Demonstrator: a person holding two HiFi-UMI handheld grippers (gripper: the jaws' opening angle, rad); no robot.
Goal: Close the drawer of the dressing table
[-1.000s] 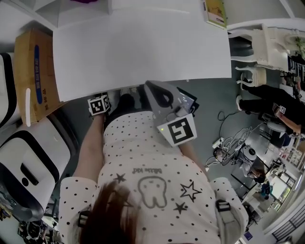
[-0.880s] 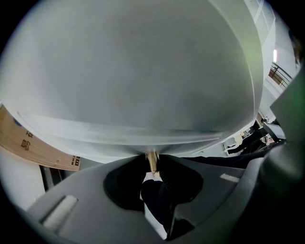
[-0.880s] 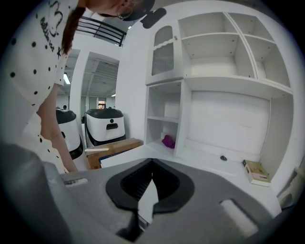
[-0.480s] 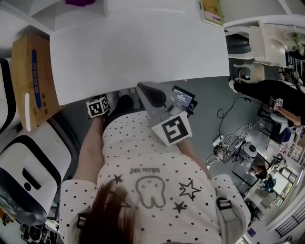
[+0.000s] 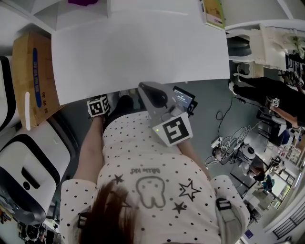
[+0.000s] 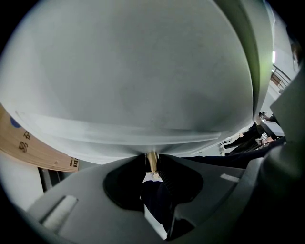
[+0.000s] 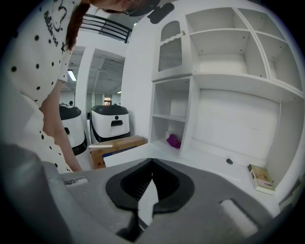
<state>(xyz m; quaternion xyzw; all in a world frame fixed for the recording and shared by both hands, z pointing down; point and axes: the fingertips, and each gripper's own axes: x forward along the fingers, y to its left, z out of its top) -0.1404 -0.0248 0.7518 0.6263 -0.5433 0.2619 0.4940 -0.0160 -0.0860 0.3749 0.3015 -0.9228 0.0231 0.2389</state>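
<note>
The white dressing table [image 5: 143,47] fills the top of the head view. My left gripper [image 6: 152,164] is under the table's front edge; the head view shows only its marker cube [image 5: 98,106]. In the left gripper view the white drawer front [image 6: 133,86] fills the picture, and the jaws are shut on the drawer's brass knob [image 6: 152,158]. My right gripper [image 5: 142,87] hangs in front of the table edge, above the polka-dot shirt. It holds nothing, and its tips [image 7: 152,162] meet.
A cardboard box [image 5: 31,71] stands left of the table, with white machines [image 5: 24,167] beside it. A book [image 5: 214,12] and a purple thing [image 7: 173,141] lie at the back of the table unit. White shelves [image 7: 228,57] rise behind. Cables [image 5: 233,143] and another person [image 5: 267,95] are on the right.
My right gripper has shifted slightly to the left in front of the table edge. The left gripper's cube has stayed put.
</note>
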